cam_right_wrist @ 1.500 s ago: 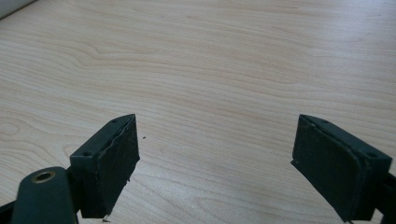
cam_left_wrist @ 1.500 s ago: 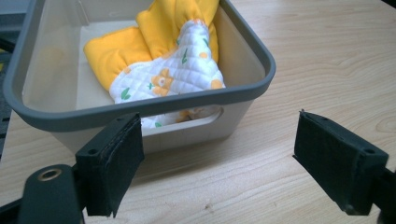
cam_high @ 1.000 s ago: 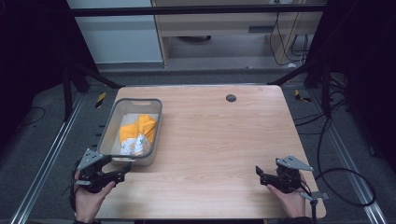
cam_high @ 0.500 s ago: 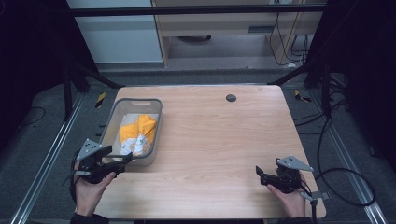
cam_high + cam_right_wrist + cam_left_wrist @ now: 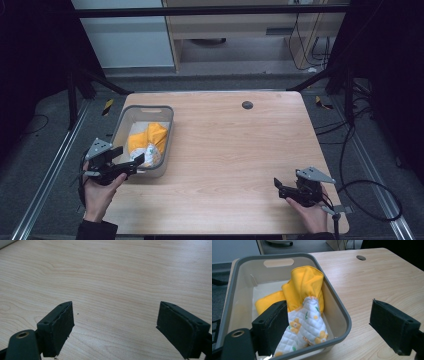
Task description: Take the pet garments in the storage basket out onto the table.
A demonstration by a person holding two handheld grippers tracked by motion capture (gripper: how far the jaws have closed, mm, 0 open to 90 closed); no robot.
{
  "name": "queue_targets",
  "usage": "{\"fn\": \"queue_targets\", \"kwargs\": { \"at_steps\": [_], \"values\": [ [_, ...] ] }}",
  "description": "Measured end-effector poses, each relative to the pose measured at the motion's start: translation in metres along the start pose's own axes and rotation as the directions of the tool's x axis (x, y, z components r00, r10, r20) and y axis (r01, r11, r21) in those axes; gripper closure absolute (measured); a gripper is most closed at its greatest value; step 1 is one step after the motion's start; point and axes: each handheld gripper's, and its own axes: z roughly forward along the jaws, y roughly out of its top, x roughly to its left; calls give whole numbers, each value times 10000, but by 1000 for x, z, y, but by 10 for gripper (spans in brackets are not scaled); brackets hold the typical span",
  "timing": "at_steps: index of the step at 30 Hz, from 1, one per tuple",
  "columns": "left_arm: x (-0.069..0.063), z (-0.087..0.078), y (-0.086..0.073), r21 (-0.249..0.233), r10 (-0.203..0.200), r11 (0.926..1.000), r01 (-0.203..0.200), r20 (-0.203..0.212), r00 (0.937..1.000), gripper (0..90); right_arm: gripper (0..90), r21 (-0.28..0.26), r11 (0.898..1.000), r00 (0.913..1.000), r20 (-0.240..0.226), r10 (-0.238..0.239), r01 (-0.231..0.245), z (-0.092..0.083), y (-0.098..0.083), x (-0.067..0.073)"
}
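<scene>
A yellow cloth (image 5: pixel 304 287) with a white quilted, flower-printed part (image 5: pixel 305 325) lies bunched inside a grey tub (image 5: pixel 165 131) at the left of the high view. In the left gripper view its long axis runs from the middle of the frame down toward the lower centre: the yellow end rises against the tub's right wall and the quilted end hangs toward the near rim. A flatter yellow fold spreads to the left on the tub floor. It may be an oven mitt, though the folds make that hard to settle.

The tub stands on the wooden table (image 5: pixel 240 150), its long side running from the lower left toward the upper middle of the high view, with a handle slot in the far wall.

The left gripper (image 5: pixel 134 162) sits at the tub's near end, jaws spread wide; one jaw is over the inside of the tub just beside the quilted end, the other outside over the tabletop. Contact with the cloth cannot be made out.

The right gripper (image 5: pixel 278 187) rests low at the lower right, well apart from the tub, jaws spread over bare wood.
</scene>
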Motion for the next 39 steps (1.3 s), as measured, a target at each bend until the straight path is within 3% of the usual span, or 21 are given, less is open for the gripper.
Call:
{"fn": "queue_targets", "kwargs": {
  "at_steps": [9,18,39],
  "values": [
    [7,13,11,126,-125,9998,125,-5,9999,148,140,42,10000,10000,-41,83,-83,0,0,1],
    [13,24,14,599,-44,9982,54,-171,9998,151,140,48,10000,10000,-56,5,-5,1,0,0],
    [20,51,25,1705,389,9848,-319,-377,9985,172,141,81,10000,9999,-117,57,-56,1,0,0]
  ]
}}
